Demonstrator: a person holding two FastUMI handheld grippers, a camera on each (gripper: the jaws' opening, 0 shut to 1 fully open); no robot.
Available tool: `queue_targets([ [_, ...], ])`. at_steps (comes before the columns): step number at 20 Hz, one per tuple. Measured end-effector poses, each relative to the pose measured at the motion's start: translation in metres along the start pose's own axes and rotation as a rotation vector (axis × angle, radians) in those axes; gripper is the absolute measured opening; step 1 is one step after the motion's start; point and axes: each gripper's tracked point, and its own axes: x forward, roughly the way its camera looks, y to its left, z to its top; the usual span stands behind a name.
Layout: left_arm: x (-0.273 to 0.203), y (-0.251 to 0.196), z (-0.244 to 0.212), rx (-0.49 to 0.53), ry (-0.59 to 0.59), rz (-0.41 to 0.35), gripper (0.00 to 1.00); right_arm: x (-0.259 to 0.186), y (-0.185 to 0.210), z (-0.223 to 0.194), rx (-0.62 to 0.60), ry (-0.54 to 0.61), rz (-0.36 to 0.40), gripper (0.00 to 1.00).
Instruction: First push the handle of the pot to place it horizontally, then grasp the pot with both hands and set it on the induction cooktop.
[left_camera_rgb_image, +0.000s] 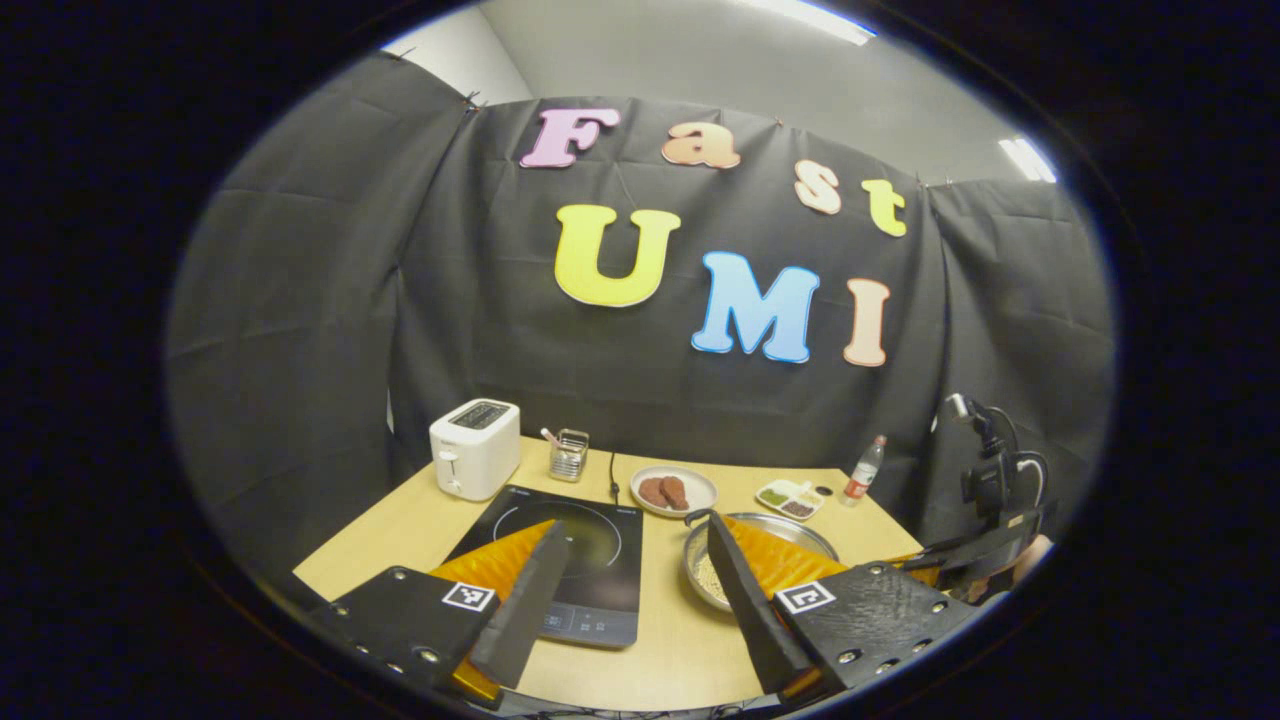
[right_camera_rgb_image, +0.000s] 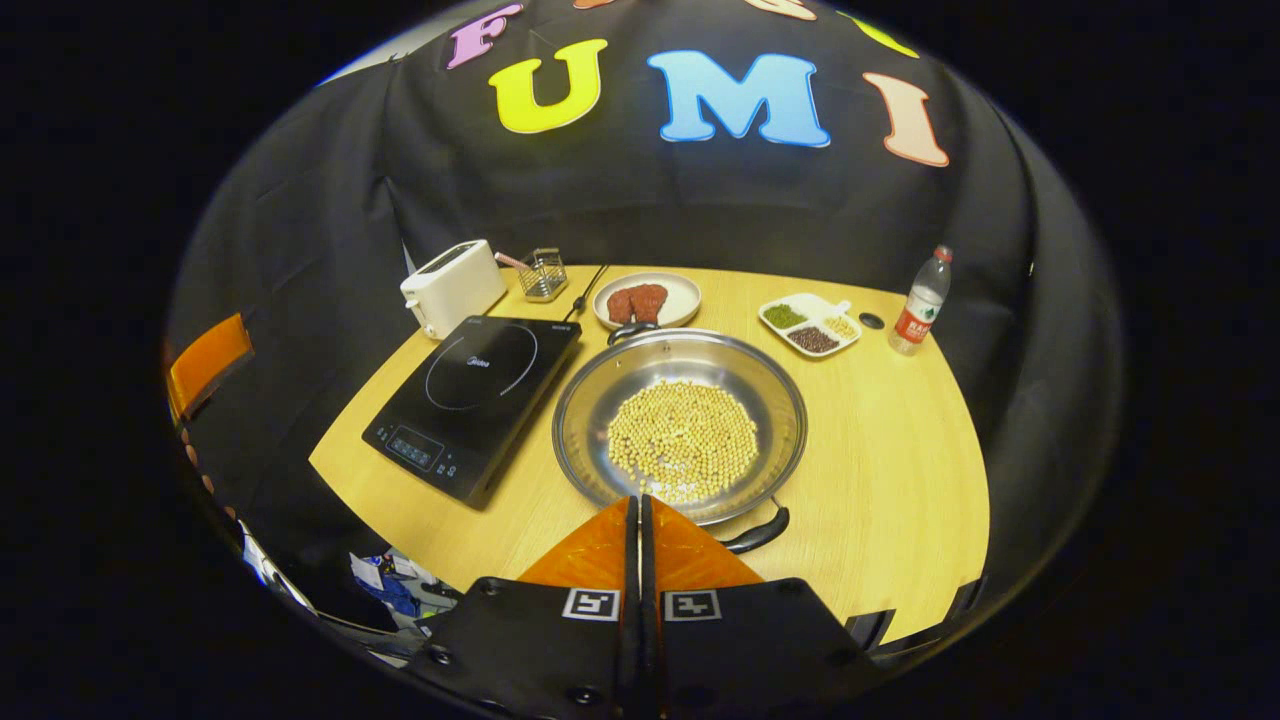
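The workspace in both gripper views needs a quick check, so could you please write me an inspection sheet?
Surface: wooden table, bare at the near right.
Job's things: steel pot of pale beans sits beside the induction cooktop, not on it; one black pot handle near, one handle far.
Clutter: toaster, wire holder, plate of red pieces, divided dish, bottle.
Grippers: right gripper shut, empty, by the pot's near rim; left gripper open, empty, above the table.
Cables: black cord behind the cooktop.
Surroundings: black cloth wall; ceiling lights.
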Motion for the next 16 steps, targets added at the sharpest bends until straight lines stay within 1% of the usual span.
queue_targets([
  [1, 0.005, -0.006, -0.002, -0.006, 0.017, -0.005, 0.86, 0.006, 0.001, -0.011, 0.007, 0.039, 0.032, 0.02],
  [2, 0.008, -0.012, -0.005, -0.012, 0.029, -0.005, 0.86, 0.012, -0.002, -0.019, 0.0, 0.07, 0.044, 0.02],
  [3, 0.013, -0.017, -0.005, -0.017, 0.035, 0.0, 0.83, 0.018, -0.008, -0.025, -0.017, 0.094, 0.047, 0.01],
  [4, 0.017, -0.021, -0.005, -0.018, 0.041, 0.006, 0.86, 0.025, -0.012, -0.03, -0.028, 0.116, 0.051, 0.02],
  [8, 0.034, -0.039, -0.016, -0.011, 0.076, 0.022, 0.86, 0.046, -0.02, -0.045, -0.066, 0.183, 0.09, 0.02],
  [9, 0.037, -0.043, -0.018, -0.009, 0.087, 0.024, 0.83, 0.049, -0.023, -0.047, -0.073, 0.196, 0.098, 0.02],
  [10, 0.041, -0.048, -0.02, -0.005, 0.098, 0.026, 0.86, 0.053, -0.024, -0.05, -0.075, 0.209, 0.11, 0.02],
  [13, 0.047, -0.057, -0.021, 0.008, 0.111, 0.04, 0.86, 0.065, -0.025, -0.063, -0.083, 0.266, 0.143, 0.0],
  [14, 0.05, -0.059, -0.022, 0.007, 0.114, 0.046, 0.86, 0.07, -0.023, -0.067, -0.085, 0.279, 0.154, 0.02],
  [15, 0.051, -0.062, -0.022, 0.006, 0.118, 0.051, 0.83, 0.075, -0.022, -0.07, -0.091, 0.288, 0.161, 0.02],
  [16, 0.052, -0.065, -0.023, 0.006, 0.121, 0.058, 0.86, 0.079, -0.023, -0.072, -0.099, 0.296, 0.161, 0.02],
])
